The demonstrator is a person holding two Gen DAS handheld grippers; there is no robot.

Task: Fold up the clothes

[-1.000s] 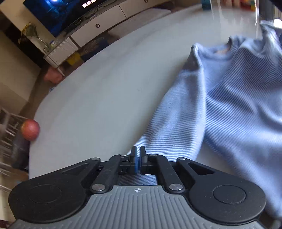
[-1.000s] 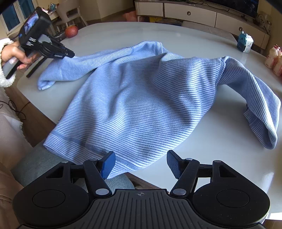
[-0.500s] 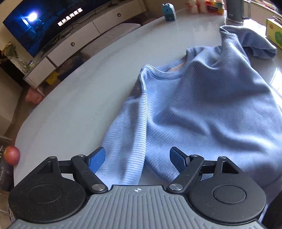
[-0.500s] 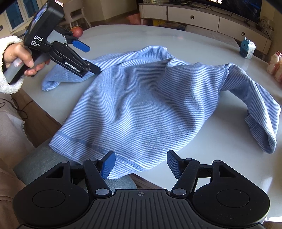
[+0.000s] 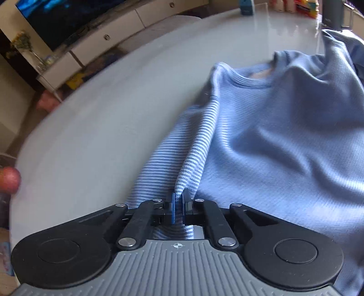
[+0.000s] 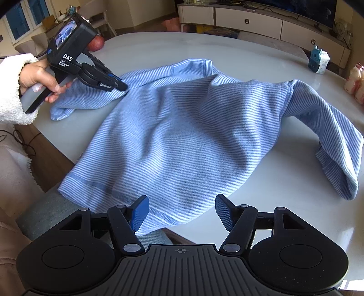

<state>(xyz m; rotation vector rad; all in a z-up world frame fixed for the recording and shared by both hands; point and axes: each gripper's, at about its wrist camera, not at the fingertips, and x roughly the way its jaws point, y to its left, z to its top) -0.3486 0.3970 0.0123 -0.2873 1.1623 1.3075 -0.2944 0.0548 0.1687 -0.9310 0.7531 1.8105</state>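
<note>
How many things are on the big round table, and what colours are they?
Blue: 2, the blue-and-white striped knit sweater and the small blue-and-white carton
Red: 1, the round red apple
Pale pink: 1, a cluster of small pale bottles, too cut off to count singly
Total: 4

Glossy white round table, low white TV cabinet behind, lit screen, daylit windows.

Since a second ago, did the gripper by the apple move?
Yes. In the right wrist view the left gripper has come in from the table edge, away from the apple, and pinches the sweater's sleeve.
</note>
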